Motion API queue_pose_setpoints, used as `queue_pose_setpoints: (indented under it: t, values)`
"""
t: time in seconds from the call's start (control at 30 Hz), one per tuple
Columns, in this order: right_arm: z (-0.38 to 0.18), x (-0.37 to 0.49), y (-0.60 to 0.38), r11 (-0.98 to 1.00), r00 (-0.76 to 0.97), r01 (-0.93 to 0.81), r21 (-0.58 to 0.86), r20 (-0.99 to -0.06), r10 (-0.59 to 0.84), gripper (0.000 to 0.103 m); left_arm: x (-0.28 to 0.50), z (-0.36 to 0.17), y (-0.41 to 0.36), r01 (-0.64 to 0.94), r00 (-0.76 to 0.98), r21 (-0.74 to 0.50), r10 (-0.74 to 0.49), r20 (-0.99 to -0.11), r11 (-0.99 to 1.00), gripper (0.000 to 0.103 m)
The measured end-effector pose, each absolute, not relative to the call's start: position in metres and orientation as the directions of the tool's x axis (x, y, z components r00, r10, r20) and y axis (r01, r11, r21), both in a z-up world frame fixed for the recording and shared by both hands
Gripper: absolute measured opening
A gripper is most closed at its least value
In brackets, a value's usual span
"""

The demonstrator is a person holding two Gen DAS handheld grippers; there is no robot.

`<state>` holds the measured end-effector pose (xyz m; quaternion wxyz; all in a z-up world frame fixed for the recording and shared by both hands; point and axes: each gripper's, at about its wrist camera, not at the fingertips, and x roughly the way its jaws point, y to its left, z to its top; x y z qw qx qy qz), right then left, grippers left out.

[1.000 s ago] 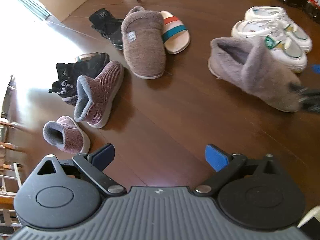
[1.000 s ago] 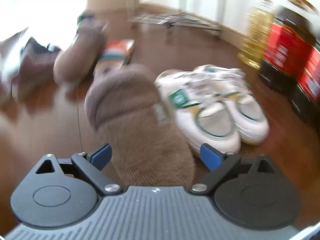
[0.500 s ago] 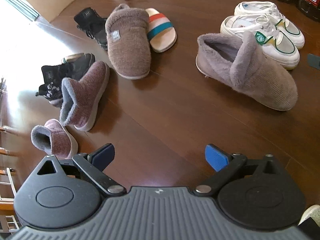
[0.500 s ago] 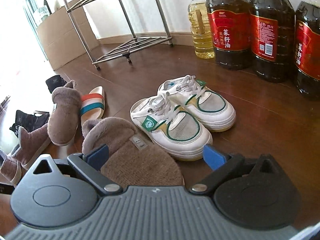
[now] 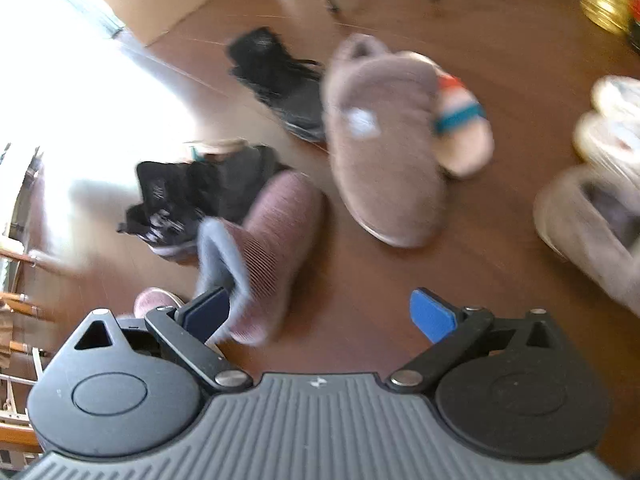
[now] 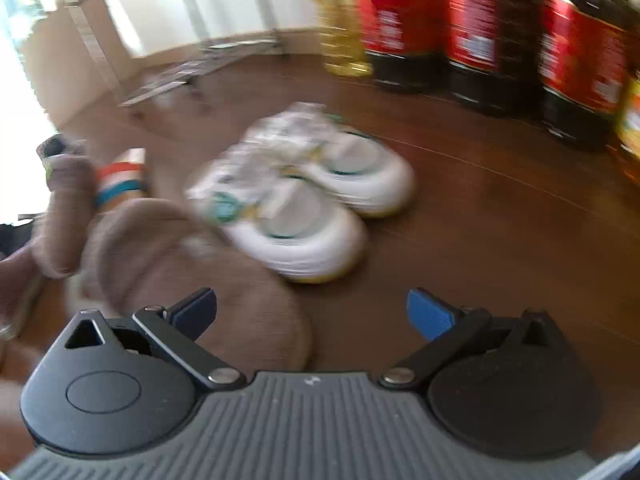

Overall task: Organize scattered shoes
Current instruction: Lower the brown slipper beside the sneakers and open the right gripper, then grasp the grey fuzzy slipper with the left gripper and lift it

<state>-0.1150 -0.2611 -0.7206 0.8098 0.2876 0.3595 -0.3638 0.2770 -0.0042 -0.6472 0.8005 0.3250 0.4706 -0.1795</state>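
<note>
Both views are motion-blurred. The dark brown wooden floor (image 5: pixel 360 292) lies bare between the shoes and directly ahead of the left gripper (image 5: pixel 320 312), whose jaws are spread and empty. The mauve ribbed ankle slipper with grey lining (image 5: pixel 268 248) sits just beyond its left fingertip. Beyond that slipper lies the large taupe fleece slipper (image 5: pixel 384 148), a striped slide (image 5: pixel 460 128) touching its far side. The right gripper (image 6: pixel 312 312) also hangs spread and empty, above a second taupe fleece slipper (image 6: pixel 180 264); the pair of white sneakers (image 6: pixel 312 200) sits just beside it.
</note>
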Motion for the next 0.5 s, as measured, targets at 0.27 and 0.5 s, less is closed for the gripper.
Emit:
queue_pose_setpoints:
  t: [0.27,0.5]
  values:
    - [-0.711,-0.136,-0.284,0.453,0.38,0.883,0.126,-0.759,-0.529,0.101,0.396,-0.667,-0.083,0.578,0.443,0.235,-0.058,-0.895,0.782,0.098]
    - [-0.689,-0.167,-0.297,0.307,0.346,0.932,0.192,-0.721,-0.6,0.102,0.462,-0.717,-0.159,0.611,0.312,0.198,-0.003,-0.95,0.767,0.089]
